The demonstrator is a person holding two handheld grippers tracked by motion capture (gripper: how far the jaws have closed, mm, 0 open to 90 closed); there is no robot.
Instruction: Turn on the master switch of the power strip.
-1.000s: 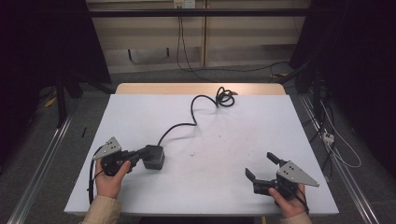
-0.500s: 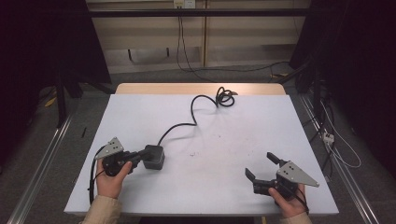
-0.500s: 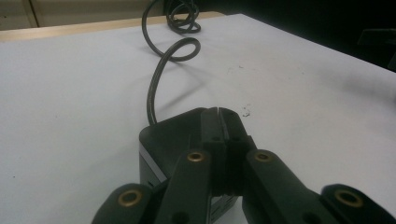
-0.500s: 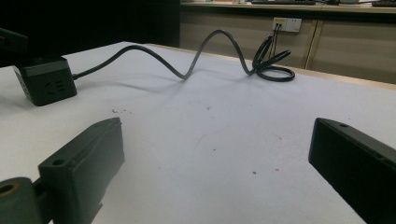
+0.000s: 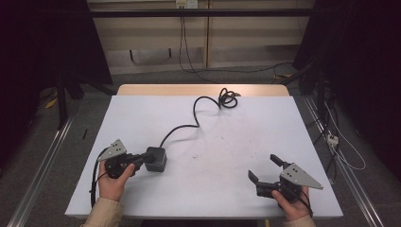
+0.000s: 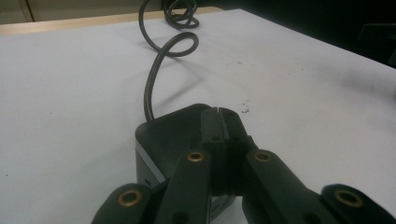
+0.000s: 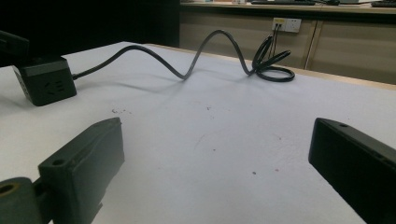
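The white rectangular tabletop carries a long black cable that curls into a small coil near the far edge. The cable ends in a black plastic cube-shaped power adapter at the near left. The left gripper rests on top of this adapter, with jaws pressed together. The right gripper is at the near right, well apart, with jaws spread wide and holding nothing.

table: white top | black power cube | coiled cable
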